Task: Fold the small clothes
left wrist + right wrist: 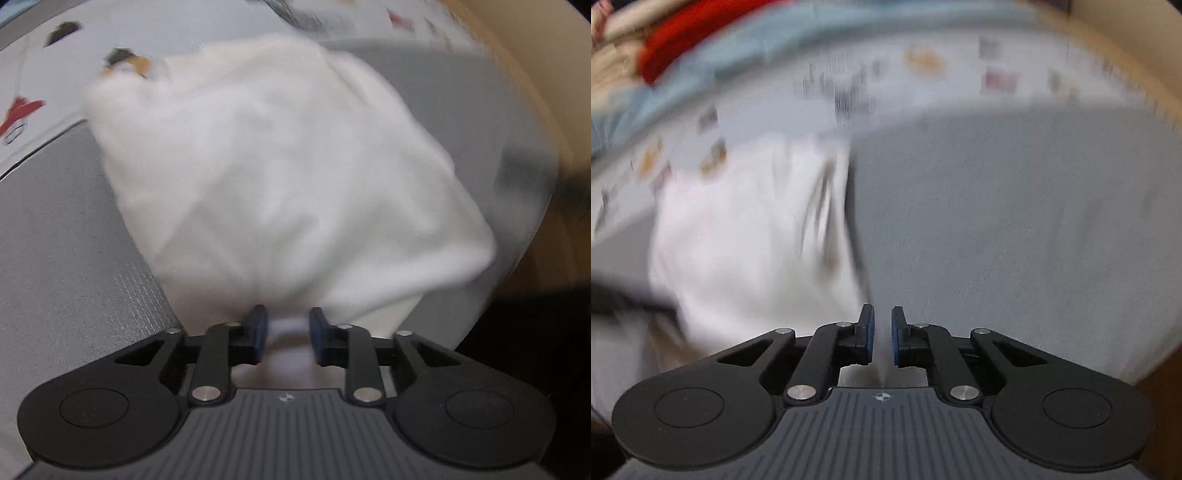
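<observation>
A white garment (280, 177) lies spread on the grey mat (55, 258), blurred by motion. My left gripper (286, 328) points steeply down at the garment's near edge. A bunch of white fabric fills the narrow gap between its blue pads (258, 328), which press on it. In the right wrist view the same white garment (738, 240) lies to the left, its right edge running down to my right gripper (882, 328). That gripper's jaws are almost together, with a thin pale strip of the fabric pinched between them.
Beyond the grey mat (1015, 221) lies a pale sheet with small printed figures (22, 110). In the right wrist view a red cloth (687, 33) and a light blue fabric (746, 55) sit at the far left. A beige edge (535, 55) curves along the right.
</observation>
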### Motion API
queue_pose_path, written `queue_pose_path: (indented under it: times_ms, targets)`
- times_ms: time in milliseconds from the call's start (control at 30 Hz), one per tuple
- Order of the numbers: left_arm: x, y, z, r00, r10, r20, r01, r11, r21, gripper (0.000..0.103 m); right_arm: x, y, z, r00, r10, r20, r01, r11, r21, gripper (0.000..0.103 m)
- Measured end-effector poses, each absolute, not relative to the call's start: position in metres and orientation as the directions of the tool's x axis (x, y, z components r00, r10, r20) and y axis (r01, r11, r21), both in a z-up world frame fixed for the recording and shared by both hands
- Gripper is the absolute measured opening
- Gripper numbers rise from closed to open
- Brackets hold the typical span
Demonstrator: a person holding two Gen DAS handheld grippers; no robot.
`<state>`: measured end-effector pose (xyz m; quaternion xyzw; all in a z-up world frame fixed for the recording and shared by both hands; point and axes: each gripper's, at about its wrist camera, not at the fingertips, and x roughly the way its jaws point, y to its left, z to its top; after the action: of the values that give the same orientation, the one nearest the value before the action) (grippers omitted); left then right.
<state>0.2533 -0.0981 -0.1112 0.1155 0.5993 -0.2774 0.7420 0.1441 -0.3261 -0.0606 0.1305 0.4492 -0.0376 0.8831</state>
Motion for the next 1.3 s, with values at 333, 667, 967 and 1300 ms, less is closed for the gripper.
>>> queue_pose_path:
  times_ms: [333,667,967,1300]
  targets:
    - [0.267,-0.066,-0.081,0.166,-0.369,-0.914,0.512,0.825,-0.240,0.031,0.226,-0.347,-0.057,0.691,0.253,-0.677,0.036,0.923,0.382,0.039]
    - [0.268,-0.037,-0.075,0.201,-0.328,-0.923,0.474,0.857,-0.201,0.031,0.288,-0.325,-0.088,0.620,0.296,-0.727,0.100,0.889,0.447,0.003]
    - [0.273,-0.048,-0.066,0.251,-0.359,-0.899,0.459,0.862,-0.216,0.031,0.283,-0.314,-0.074,0.698,-0.060,-0.713,0.163,0.984,0.078,0.006]
    - [0.286,-0.065,-0.069,0.300,-0.319,-0.899,0.387,0.902,-0.191,0.032,0.220,-0.281,-0.082,0.527,0.287,-0.800,-0.395,0.916,0.069,0.005]
